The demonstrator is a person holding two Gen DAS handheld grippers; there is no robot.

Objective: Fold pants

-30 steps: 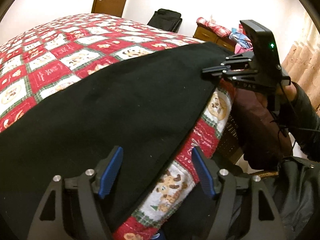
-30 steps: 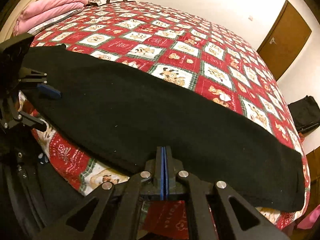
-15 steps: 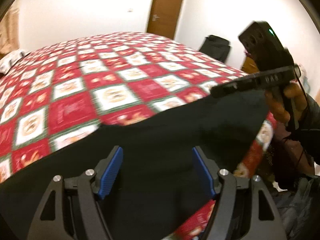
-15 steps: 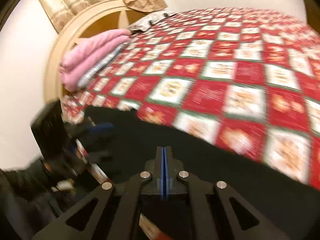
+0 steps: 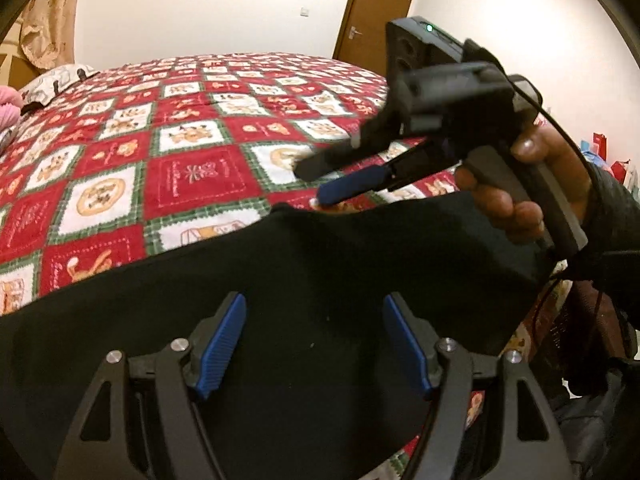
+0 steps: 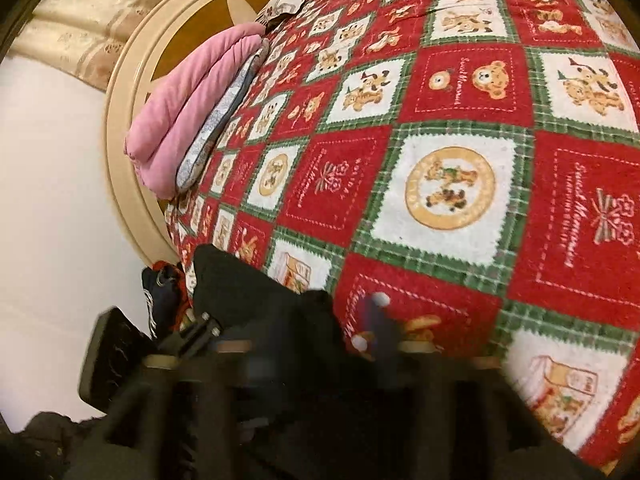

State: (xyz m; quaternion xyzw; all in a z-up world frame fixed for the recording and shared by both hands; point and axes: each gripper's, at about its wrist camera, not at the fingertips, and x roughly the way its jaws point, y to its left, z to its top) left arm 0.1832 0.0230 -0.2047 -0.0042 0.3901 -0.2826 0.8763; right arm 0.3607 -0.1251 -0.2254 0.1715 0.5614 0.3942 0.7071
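Left wrist view shows the left gripper (image 5: 314,344) wide open over black pants (image 5: 320,280) at the bed (image 5: 120,152) edge and the right gripper (image 5: 316,184) opening empty; right view adds a pink blanket (image 6: 188,112).

Home bedroom, wide bed under red, white and green teddy-bear patchwork quilt (image 5: 192,128), brown wooden door (image 5: 374,12) upper right, folded pink blanket (image 6: 188,108) against curved cream headboard (image 6: 128,92), beige patterned curtain (image 6: 80,32) upper left

Each camera sits just behind its own tongs, tilted down, close over the bed (image 5: 192,168). Both views share the black pants (image 5: 320,280) and each shows the other tongs.
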